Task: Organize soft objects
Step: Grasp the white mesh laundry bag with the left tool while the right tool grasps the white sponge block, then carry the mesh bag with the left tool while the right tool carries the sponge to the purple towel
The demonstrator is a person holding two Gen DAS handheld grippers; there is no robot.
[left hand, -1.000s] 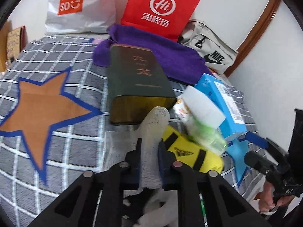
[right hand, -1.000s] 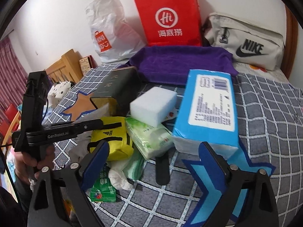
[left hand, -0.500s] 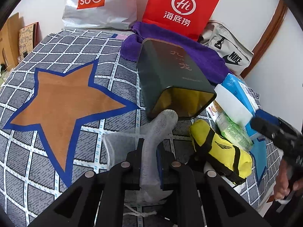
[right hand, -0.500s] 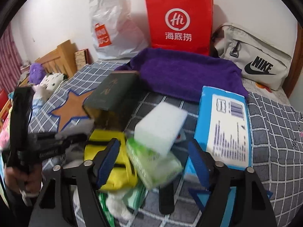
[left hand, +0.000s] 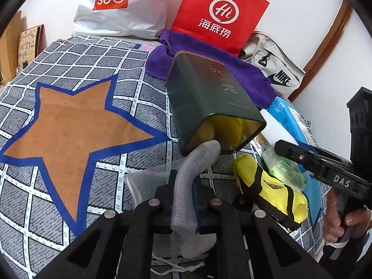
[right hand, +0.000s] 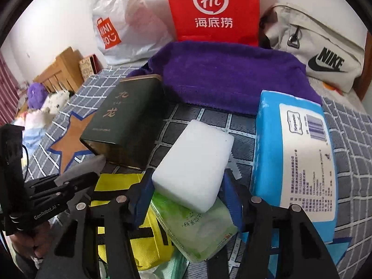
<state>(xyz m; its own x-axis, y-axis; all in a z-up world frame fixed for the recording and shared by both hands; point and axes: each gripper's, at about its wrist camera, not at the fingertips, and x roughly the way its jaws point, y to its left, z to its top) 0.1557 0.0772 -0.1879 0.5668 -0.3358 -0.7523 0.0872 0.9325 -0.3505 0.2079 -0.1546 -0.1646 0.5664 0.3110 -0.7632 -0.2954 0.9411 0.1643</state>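
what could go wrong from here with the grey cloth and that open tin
1. The left gripper pinches the grey cloth well back from its tip, and the limp end droops at the tin mouth; it may fold against the rim instead of going in.
2. The tin lies on its side on soft bedding, so a push could slide it.
3. The right gripper straddles the white sponge stacked on the green pack; it may topple.

Brightness: bright, even, daylight-like in both views.
Shadows: soft and short, darkest under the green tin [left hand: 209, 107] and white sponge [right hand: 193, 169].
Glare: faint sheen on the Miniso bag [right hand: 121, 23].
Distortion: strong fisheye bending, black vignette at corners.
Focus: sharp centrally, slightly soft toward edges.
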